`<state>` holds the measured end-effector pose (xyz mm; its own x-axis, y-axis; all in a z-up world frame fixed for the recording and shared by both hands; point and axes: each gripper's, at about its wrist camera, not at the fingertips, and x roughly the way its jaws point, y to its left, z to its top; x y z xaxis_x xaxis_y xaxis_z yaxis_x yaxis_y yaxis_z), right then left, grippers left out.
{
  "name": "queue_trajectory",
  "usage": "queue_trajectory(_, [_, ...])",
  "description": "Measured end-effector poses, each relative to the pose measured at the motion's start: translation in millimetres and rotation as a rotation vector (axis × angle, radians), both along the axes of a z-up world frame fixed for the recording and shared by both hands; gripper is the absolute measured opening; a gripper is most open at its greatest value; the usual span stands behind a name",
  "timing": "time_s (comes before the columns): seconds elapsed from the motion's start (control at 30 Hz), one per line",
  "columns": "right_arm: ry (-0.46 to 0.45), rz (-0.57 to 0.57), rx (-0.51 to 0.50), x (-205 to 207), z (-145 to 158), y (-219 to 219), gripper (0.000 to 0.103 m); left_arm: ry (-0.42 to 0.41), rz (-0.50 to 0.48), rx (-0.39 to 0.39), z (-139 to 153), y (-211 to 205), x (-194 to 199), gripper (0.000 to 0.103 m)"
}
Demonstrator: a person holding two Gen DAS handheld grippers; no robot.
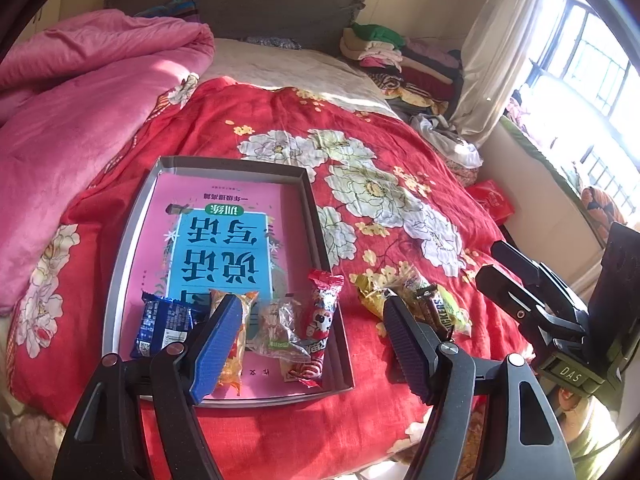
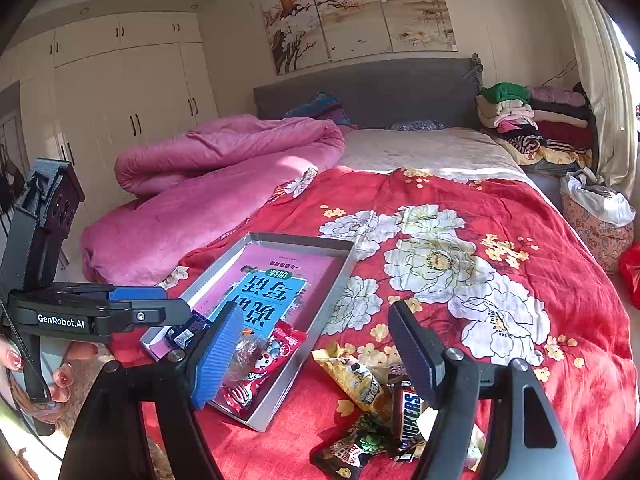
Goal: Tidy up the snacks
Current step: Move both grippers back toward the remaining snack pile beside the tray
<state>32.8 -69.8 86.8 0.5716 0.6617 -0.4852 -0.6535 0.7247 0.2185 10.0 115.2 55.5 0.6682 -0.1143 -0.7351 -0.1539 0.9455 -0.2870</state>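
A shallow grey box [image 1: 124, 248] lies on the red floral bedspread with a pink and blue book [image 1: 224, 248] inside. Along its near end lie a blue packet [image 1: 164, 328], an orange packet [image 1: 236, 340], a clear packet [image 1: 280, 332] and a red packet [image 1: 322, 316]. My left gripper [image 1: 312, 302] hangs open above them, holding nothing. Right of the box [image 2: 332, 300] sits a loose pile: a yellow packet [image 2: 356, 380], a Snickers bar [image 2: 408, 412] and a dark packet [image 2: 356, 446]. My right gripper [image 2: 314, 308] stands open and empty between the box's corner and the pile.
A pink duvet [image 2: 224, 168] is bunched at the bed's left. Folded clothes [image 2: 536, 124] are stacked by the grey headboard. A fabric basket [image 2: 596, 228] and a red bag [image 1: 490, 200] sit beside the bed, under the window. A hand [image 2: 60, 376] grips the left gripper's handle.
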Motion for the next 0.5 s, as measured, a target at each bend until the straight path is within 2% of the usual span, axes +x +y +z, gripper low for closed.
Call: queue_trajectory(0.5, [-0.019,-0.166,0.038,19.0,7.8,-52.1,0.078,-0.014,-0.032,-0.005,6.4,-12.4,2.8,0.075])
